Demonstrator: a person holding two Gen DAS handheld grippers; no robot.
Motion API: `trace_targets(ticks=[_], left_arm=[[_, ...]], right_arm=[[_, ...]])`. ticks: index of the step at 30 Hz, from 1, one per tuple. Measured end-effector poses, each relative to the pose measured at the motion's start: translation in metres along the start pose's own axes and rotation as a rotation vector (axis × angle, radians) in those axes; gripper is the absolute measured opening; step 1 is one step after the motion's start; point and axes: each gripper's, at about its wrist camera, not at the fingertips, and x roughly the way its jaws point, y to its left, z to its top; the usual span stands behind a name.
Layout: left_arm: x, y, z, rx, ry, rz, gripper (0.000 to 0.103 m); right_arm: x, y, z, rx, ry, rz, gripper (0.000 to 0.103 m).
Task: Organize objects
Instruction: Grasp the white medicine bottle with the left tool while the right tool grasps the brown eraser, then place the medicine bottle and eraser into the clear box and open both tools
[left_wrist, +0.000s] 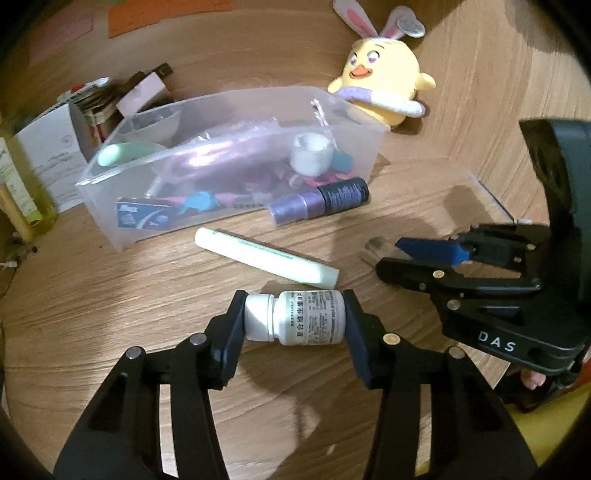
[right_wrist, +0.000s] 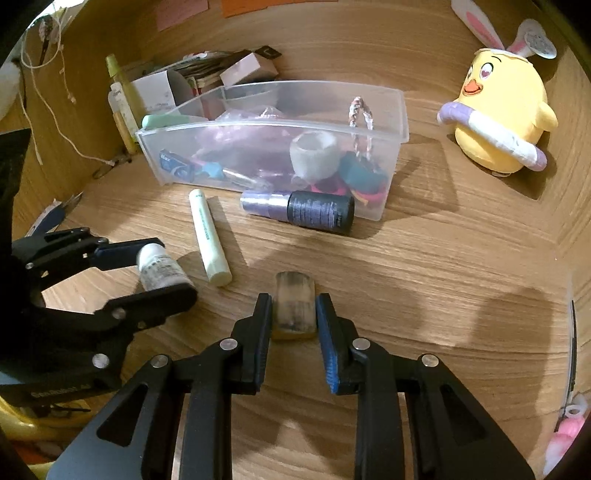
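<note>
1. White plastic pill bottle (left_wrist: 295, 317) lies sideways between the left gripper (left_wrist: 293, 319) fingers, pinched end to end: cap against 1 pad, base against the other. It looks light and rigid with a smooth label, so I judge an end-on hold could let it pivot or slip; a grip across the body would be steadier.
2. Next to it, the right gripper (right_wrist: 293, 314) has its fingers narrowed around a small clear, amber-tinted container (right_wrist: 294, 308) resting on the wooden table (right_wrist: 424, 266). Blur makes it hard to tell whether the pads truly touch it, or whether it is glass or plastic; treat it as fragile.
3. Beyond lie a pale green tube (left_wrist: 267, 256), likely light and prone to rolling, and a purple spray bottle (right_wrist: 299, 210) touching the bin's front wall.
4. Farther back, the clear plastic bin (right_wrist: 400, 122) holds jumbled items, mostly unreadable through its walls.
5. Farthest, a yellow chick plush (right_wrist: 502, 114) sits apart; the boxes behind the bin are cut off.
</note>
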Motion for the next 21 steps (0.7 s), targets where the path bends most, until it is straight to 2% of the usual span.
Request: trace_targets(ticks=[5, 15, 21], left_arm=[[-0.013, 0.012, 0.009, -0.032, -0.049, 0.018, 0.049], [-0.044, 0.058, 0.034, -0.142, -0.176, 0.104, 0.049], [-0.05, 0.094, 0.045, -0.201, -0.198, 0.167, 0.049]], right_arm=[[-0.005, -0.001, 0.003, 0.039, -0.034, 0.03, 0.022], [-0.042, -0.008, 0.034, 0.096, -0.197, 0.032, 0.022], [-0.048, -0.009, 0.049, 0.099, -0.233, 0.03, 0.022]])
